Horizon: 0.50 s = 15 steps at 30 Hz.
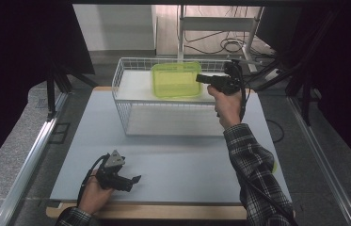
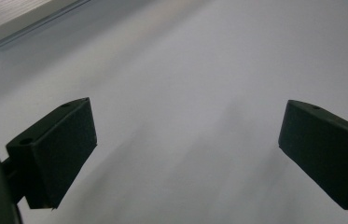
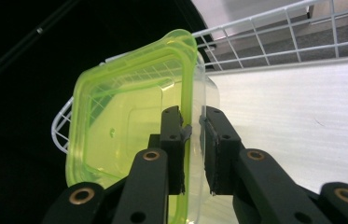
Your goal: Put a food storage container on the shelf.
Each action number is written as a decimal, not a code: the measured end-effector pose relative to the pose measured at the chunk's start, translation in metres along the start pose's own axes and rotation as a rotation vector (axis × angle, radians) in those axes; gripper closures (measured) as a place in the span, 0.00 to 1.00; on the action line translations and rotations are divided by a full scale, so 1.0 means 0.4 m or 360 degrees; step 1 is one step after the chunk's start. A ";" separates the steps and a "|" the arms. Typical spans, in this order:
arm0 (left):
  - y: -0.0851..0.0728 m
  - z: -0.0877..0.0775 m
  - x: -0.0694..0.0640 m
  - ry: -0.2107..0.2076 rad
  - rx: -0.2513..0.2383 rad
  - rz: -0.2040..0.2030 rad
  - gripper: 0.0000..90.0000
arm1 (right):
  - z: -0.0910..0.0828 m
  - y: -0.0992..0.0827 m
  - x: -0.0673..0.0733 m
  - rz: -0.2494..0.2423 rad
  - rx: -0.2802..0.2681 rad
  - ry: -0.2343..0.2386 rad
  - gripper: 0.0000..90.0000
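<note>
1. Jaws of the right gripper (image 3: 191, 140) were seen clamped on the wall of the green container (image 1: 176, 80), held over the wire basket (image 1: 121, 101).
2. Lowering and release were judged outstanding.
3. Left gripper (image 2: 185, 154) was seen wide open, empty, on the table (image 1: 187, 165).

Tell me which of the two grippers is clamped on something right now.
The right gripper, up at the wire basket: its jaws pinch the wall of the green container. The left gripper hangs open over the bare table, holding nothing.
</note>
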<state>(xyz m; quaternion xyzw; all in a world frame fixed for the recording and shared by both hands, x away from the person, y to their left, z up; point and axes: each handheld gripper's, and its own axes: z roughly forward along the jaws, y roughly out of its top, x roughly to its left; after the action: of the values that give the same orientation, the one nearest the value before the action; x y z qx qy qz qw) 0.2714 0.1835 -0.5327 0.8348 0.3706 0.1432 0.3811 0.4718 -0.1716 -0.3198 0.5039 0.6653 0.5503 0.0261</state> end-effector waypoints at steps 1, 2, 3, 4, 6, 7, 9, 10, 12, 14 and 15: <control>0.000 0.001 0.000 -0.0001 0.0003 0.0003 0.05 | 0.003 -0.002 0.000 -0.0020 0.0007 -0.0014 0.86; 0.000 0.001 0.000 -0.0001 0.0003 0.0003 0.05 | 0.003 -0.002 0.000 -0.0020 0.0007 -0.0014 0.86; 0.000 0.001 -0.001 -0.0001 0.0005 0.0004 0.05 | 0.005 -0.002 0.001 -0.0051 0.0008 -0.0046 0.84; 0.000 0.001 -0.001 -0.0002 0.0006 -0.0001 0.05 | 0.005 -0.002 0.001 -0.0051 0.0008 -0.0046 0.84; 0.000 0.001 -0.001 -0.0002 0.0005 0.0000 0.05 | 0.007 0.000 0.003 -0.0070 0.0013 -0.0065 0.83; 0.000 0.001 -0.001 -0.0002 0.0006 0.0001 0.05 | 0.010 0.002 0.004 -0.0082 0.0021 -0.0085 0.82; 0.000 0.002 -0.001 -0.0002 0.0009 0.0003 0.05 | 0.014 0.005 0.004 -0.0100 0.0030 -0.0110 0.80; 0.000 0.002 -0.001 -0.0002 0.0009 0.0003 0.05 | 0.014 0.005 0.004 -0.0100 0.0030 -0.0110 0.80; -0.001 0.002 -0.001 -0.0001 0.0012 0.0007 0.05 | 0.024 0.008 0.002 -0.0123 0.0035 -0.0137 0.78; -0.001 0.001 -0.001 -0.0001 0.0008 0.0005 0.05 | 0.030 0.009 -0.001 -0.0118 0.0040 -0.0135 0.78; -0.001 0.001 0.000 0.0000 0.0007 0.0005 0.05 | 0.033 0.010 -0.005 -0.0114 0.0041 -0.0129 0.77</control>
<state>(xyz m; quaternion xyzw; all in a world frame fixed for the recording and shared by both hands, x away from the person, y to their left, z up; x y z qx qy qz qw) 0.2713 0.1833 -0.5333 0.8363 0.3696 0.1429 0.3790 0.4829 -0.1641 -0.3231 0.5020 0.6882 0.5195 0.0664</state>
